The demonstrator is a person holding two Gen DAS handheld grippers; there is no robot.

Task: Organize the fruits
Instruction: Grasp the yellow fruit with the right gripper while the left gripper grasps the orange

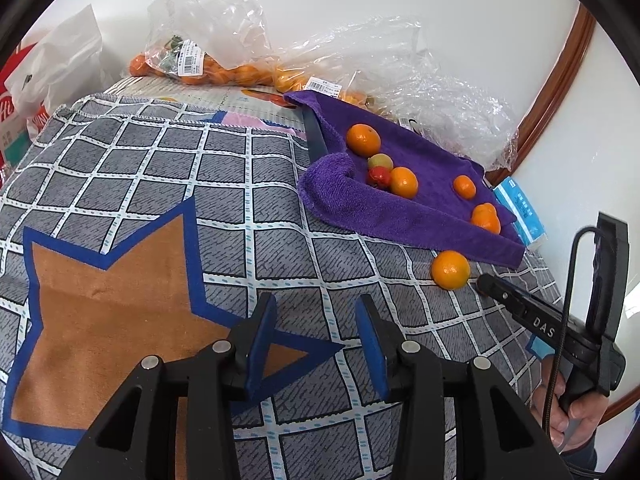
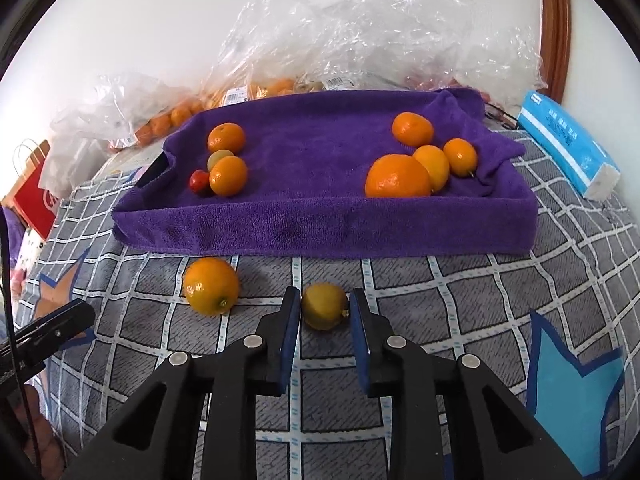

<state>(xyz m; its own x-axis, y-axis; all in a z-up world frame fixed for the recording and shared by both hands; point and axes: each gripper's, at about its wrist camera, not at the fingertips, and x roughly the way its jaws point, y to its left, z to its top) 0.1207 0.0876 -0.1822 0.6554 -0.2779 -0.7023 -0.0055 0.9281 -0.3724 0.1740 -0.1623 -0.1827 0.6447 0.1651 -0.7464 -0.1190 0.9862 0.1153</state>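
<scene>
The right gripper (image 2: 325,312) has its jaws set narrowly about a small yellow fruit (image 2: 324,306) that lies on the checked cloth (image 2: 440,300); the blue pads (image 2: 290,336) stand just beside the fruit on either side, and whether they already press it cannot be told. An orange (image 2: 211,287) lies loose on the cloth just to the left, near the front edge of the purple towel (image 2: 320,224), which is draped over a tray and carries two clusters of fruit: one at the left (image 2: 226,168) and one at the right (image 2: 400,176). The left gripper (image 1: 316,328) hangs over the cloth with its jaws wide apart and nothing between them, well away from the fruit. Likely hazards: the round fruit may squirt forward from flat pads that close off-centre; the left pad may nudge the neighbouring orange and set it rolling; and a low carry may catch the raised towel edge, or release the fruit where it rolls into the wrong cluster.
</scene>
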